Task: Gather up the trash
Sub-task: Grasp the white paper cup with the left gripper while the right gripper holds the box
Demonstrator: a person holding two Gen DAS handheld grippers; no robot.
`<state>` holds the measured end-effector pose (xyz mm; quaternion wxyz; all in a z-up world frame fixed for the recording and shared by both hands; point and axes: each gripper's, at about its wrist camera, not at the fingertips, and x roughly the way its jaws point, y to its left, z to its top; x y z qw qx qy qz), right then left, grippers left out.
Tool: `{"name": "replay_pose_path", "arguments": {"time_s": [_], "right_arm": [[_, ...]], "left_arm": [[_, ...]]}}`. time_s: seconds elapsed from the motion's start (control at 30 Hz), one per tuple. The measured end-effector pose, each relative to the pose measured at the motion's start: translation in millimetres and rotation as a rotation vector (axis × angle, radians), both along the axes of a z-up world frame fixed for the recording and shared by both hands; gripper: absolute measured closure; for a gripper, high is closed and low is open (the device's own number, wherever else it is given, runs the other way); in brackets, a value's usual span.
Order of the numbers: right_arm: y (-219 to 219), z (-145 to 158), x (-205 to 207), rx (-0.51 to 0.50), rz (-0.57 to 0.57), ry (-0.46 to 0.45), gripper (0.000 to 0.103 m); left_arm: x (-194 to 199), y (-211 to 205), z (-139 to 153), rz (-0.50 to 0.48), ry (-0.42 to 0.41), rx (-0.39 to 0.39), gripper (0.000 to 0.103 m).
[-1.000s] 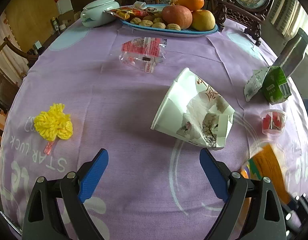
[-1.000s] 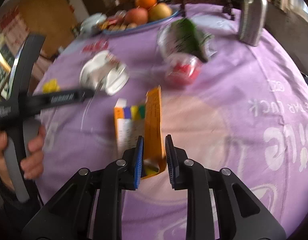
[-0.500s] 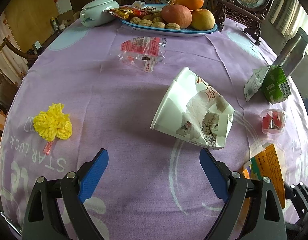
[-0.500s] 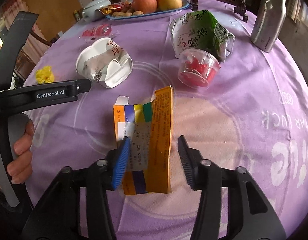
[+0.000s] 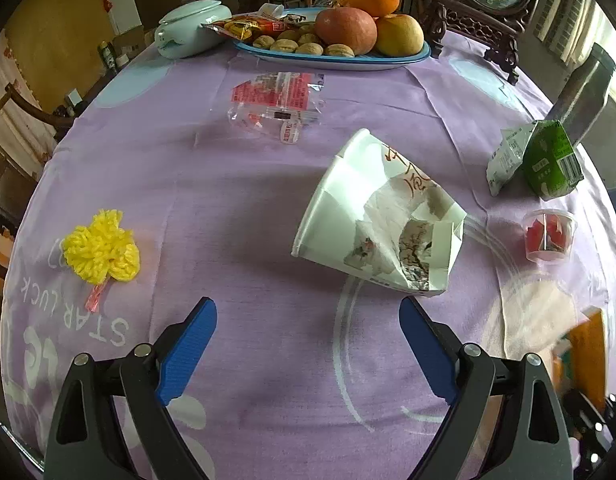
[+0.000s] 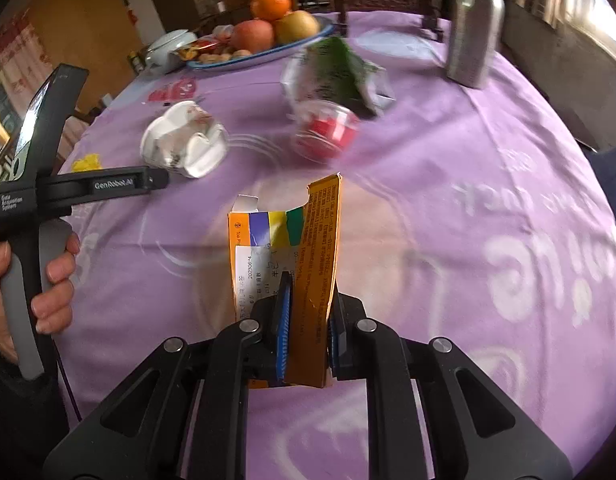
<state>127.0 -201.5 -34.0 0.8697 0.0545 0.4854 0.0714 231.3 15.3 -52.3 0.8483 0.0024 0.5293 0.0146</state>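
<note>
Round worktop draped in a lilac printed cloth, with litter scattered across it, in a room of dark carved wooden furniture.

The right gripper, whose jaws have just been closing, is clamped on a flattened orange cardboard carton with a torn upper edge, near the worktop's front. The left gripper hangs with blue ribbed pads wide apart, nothing between them, just before a crushed white paper cup lying on its side. Beyond lie a crinkled clear wrapper, a green foil packet, a small clear plastic tub and a fluffy yellow yarn flower. A blue oval plate of smooth fruit and walnuts stands at the far edge.
</note>
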Motion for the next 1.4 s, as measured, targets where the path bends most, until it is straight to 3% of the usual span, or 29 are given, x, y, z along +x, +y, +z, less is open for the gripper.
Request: {"name": "replay_pose_path", "arguments": {"time_s": [0.17,0.37,0.53,0.8,0.97,1.03,1.13,1.4], "right_arm": [[-22.6,-1.3,-15.6,0.019,-0.043,0.001,0.086],[-30.1,1.2,-17.7,0.067,-0.048,-0.017,0.086],[-29.0,1.4,-15.5,0.108,-0.027,-0.032,0.086],[-36.3,2.0,-16.2,0.144,-0.008,-0.040,0.086],[-43.6,1.8,-16.7,0.156,-0.013,-0.042,0.086],[-45.3,0.6,-15.4,0.161,-0.017,-0.040,0.086],[-44.3,-1.6,-14.7,0.169,-0.014,-0.034,0.086],[-36.7,0.5,-17.0,0.164,-0.003,-0.033,0.086]], "left_arm": [[-0.4,-4.1,-0.6,-0.025,0.008,-0.007,0.012],[-4.0,12.6,23.8,-0.018,0.019,-0.189,0.012],[5.1,5.5,41.0,-0.029,-0.009,-0.174,0.012],[44.3,-9.7,26.6,-0.029,0.014,-0.135,0.014],[55.4,-6.8,16.7,-0.038,0.030,-0.155,0.024],[57.5,-6.2,11.1,-0.033,0.058,-0.159,0.047],[49.4,-9.0,13.2,-0.048,0.054,-0.172,0.060],[13.4,-35.3,40.0,-0.175,0.006,-0.228,0.065]]}}
